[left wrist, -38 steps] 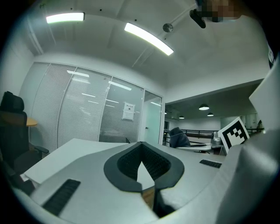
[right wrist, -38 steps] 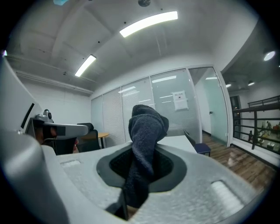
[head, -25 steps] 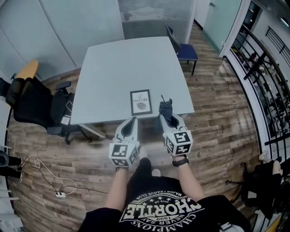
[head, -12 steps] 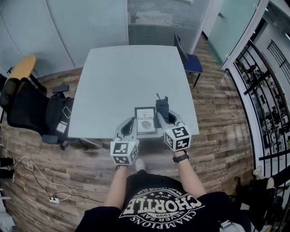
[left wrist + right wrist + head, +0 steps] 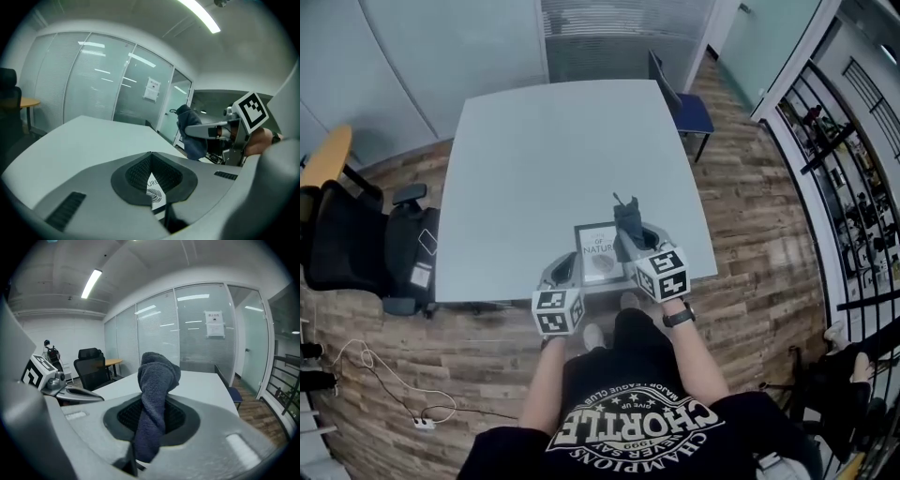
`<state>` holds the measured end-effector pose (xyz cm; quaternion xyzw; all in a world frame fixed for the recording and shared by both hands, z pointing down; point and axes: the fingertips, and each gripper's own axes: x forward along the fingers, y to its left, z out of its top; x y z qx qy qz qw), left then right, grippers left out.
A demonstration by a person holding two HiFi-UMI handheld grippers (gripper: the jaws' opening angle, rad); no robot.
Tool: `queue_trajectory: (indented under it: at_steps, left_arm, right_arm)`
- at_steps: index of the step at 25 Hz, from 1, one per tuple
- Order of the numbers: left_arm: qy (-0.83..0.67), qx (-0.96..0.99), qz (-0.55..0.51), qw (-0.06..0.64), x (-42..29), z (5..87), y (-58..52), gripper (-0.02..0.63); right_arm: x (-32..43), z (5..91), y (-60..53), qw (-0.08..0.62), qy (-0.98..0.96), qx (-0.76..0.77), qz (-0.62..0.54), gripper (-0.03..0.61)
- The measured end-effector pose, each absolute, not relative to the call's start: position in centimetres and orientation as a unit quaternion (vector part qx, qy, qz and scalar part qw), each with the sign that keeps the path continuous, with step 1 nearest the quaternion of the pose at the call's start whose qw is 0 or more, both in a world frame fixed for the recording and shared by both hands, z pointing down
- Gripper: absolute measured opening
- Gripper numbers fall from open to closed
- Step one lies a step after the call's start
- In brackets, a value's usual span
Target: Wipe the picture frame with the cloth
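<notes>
Fingers of the right gripper (image 5: 150,416) clenched the dark cloth (image 5: 157,376), which stuck up over the right edge of the frame (image 5: 598,253). On the left gripper (image 5: 151,159) the fingers were pressed together, empty, just left of the frame. It lay flat near the front edge of the table (image 5: 534,141), between both grippers.

Black short-sleeved T-shirt (image 5: 628,427) with white arched lettering, black wristwatch (image 5: 678,317); grey left gripper (image 5: 566,267) and right gripper (image 5: 630,234) bear black-and-white marker cubes (image 5: 558,311)
</notes>
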<state>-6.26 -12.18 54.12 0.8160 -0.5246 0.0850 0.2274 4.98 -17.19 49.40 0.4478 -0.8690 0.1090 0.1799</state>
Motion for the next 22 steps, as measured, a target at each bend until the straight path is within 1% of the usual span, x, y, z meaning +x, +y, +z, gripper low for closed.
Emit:
queue_trajectory:
  at_steps: [7, 11, 13, 16, 20, 22]
  left_arm:
    - [-0.514, 0.795, 0.126, 0.297, -5.8, 61.4, -12.5, 0.005]
    - [-0.496, 0.787, 0.155, 0.333, -5.5, 65.3, -12.7, 0.005]
    - [-0.486, 0.783, 0.173, 0.348, -5.4, 66.7, -12.6, 0.005]
    - [-0.479, 0.775, 0.191, 0.365, -5.5, 68.3, -12.2, 0.005]
    - [-0.477, 0.762, 0.205, 0.386, -5.5, 70.1, -11.3, 0.005]
    - [-0.474, 0.76, 0.21, 0.393, -5.1, 70.8, -11.0, 0.005]
  right_arm:
    - [3.4, 53.4, -21.0, 0.224, -0.879, 0.403, 0.121, 0.074]
    - [1.0, 56.7, -22.1, 0.281, -0.89, 0.339, 0.115, 0.074]
    - [-0.5, 58.2, -22.4, 0.32, -0.896, 0.295, 0.091, 0.074]
    - [-2.3, 60.1, -23.2, 0.386, -0.892, 0.233, 0.025, 0.074]
    - [-4.3, 62.1, -24.1, 0.412, -0.896, 0.167, -0.006, 0.074]
    - [-4.8, 63.6, -24.1, 0.443, -0.887, 0.128, -0.035, 0.074]
